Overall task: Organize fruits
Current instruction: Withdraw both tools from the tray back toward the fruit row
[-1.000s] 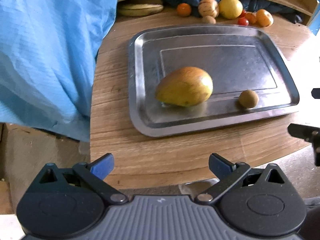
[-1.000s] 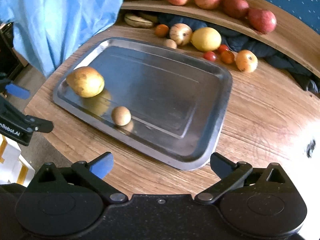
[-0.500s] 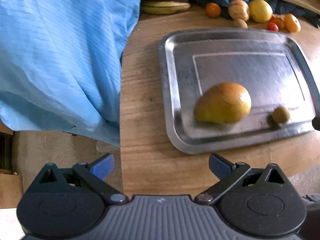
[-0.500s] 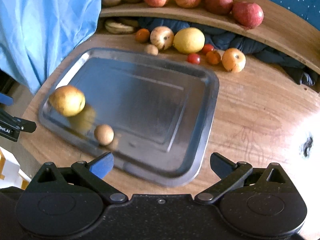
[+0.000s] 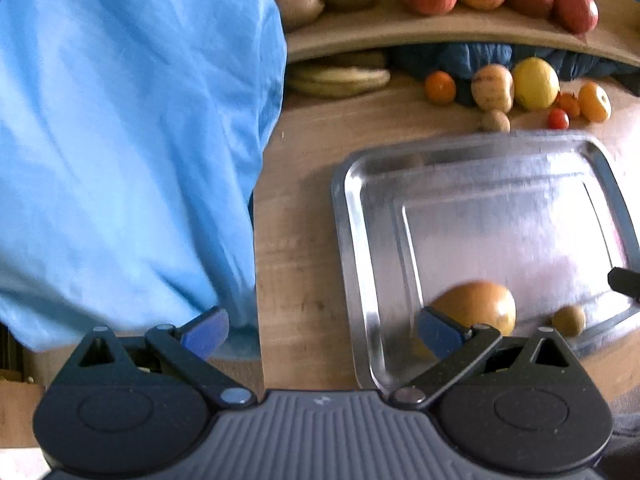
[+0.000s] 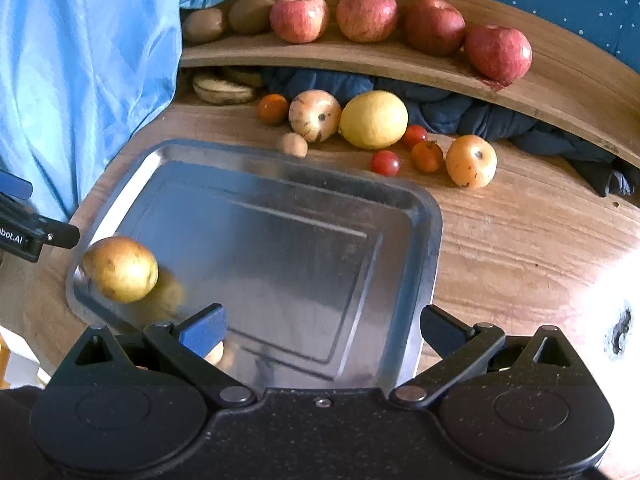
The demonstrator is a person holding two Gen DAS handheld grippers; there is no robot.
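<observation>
both grippers, left gripper (image 5: pixel 322 330) and right gripper (image 6: pixel 322 330), spread open, empty; loose round yellow lemon (image 6: pixel 373 119) beyond rectangular steel tray (image 6: pixel 430 240), nearer right.

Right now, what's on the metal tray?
The metal tray holds a large yellow-orange fruit near one corner and a small round brown fruit beside it. In the right wrist view, that small fruit is mostly hidden behind a gripper finger. The remaining surface looks bare.

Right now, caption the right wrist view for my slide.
Open right hand-held gripper over a steel tray holding a mango; loose fruit and apples behind.
</observation>
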